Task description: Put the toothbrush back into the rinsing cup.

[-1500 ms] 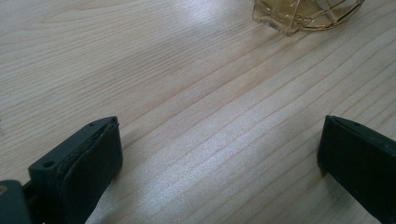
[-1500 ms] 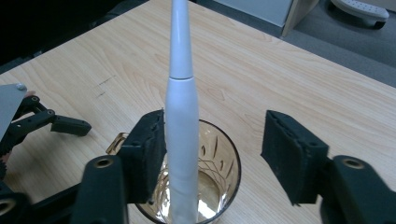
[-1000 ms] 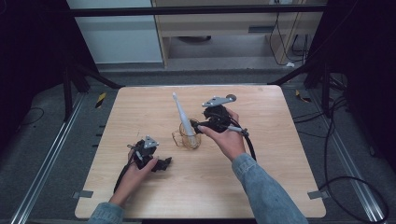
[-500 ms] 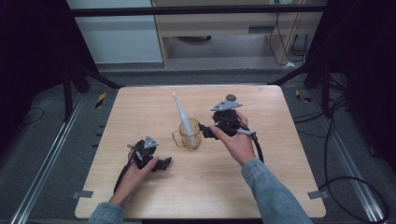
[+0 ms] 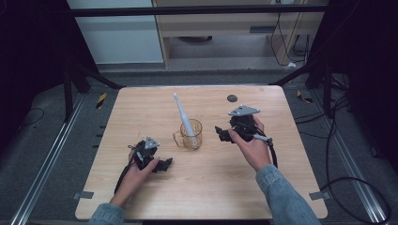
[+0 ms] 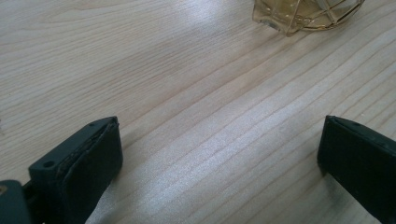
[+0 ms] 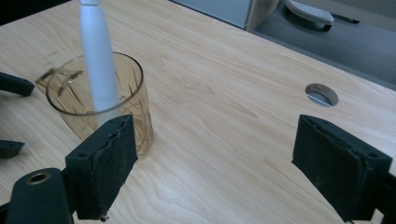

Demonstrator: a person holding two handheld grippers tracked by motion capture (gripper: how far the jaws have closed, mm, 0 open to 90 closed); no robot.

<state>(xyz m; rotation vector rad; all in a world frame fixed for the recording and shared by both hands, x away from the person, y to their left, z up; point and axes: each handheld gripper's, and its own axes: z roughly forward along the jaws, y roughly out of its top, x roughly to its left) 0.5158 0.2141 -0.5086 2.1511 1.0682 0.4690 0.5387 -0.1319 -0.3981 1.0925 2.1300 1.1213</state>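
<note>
An amber glass cup [image 5: 190, 136] stands mid-table with a white toothbrush [image 5: 182, 115] leaning in it, head up and tilted to the far left. My right gripper [image 5: 220, 133] is just right of the cup, open, with nothing between its jaws. In the right gripper view the cup [image 7: 100, 100] and toothbrush [image 7: 98, 51] sit beyond the left jaw of the right gripper [image 7: 215, 154]. My left gripper [image 5: 168, 164] rests near the front left, open over bare wood. In the left gripper view the cup's base [image 6: 308, 14] lies ahead of the left gripper [image 6: 219, 158].
The wooden table [image 5: 141, 108] has a round cable hole [image 5: 232, 98] near its far edge, also in the right gripper view as a cable hole [image 7: 321, 94]. The left gripper's jaw tips [image 7: 11, 115] show beyond the cup. Dark floor and metal frame rails surround the table.
My right gripper has drawn back to the right, away from the cup. The toothbrush stays leaning in the cup. The left hand has kept still.
</note>
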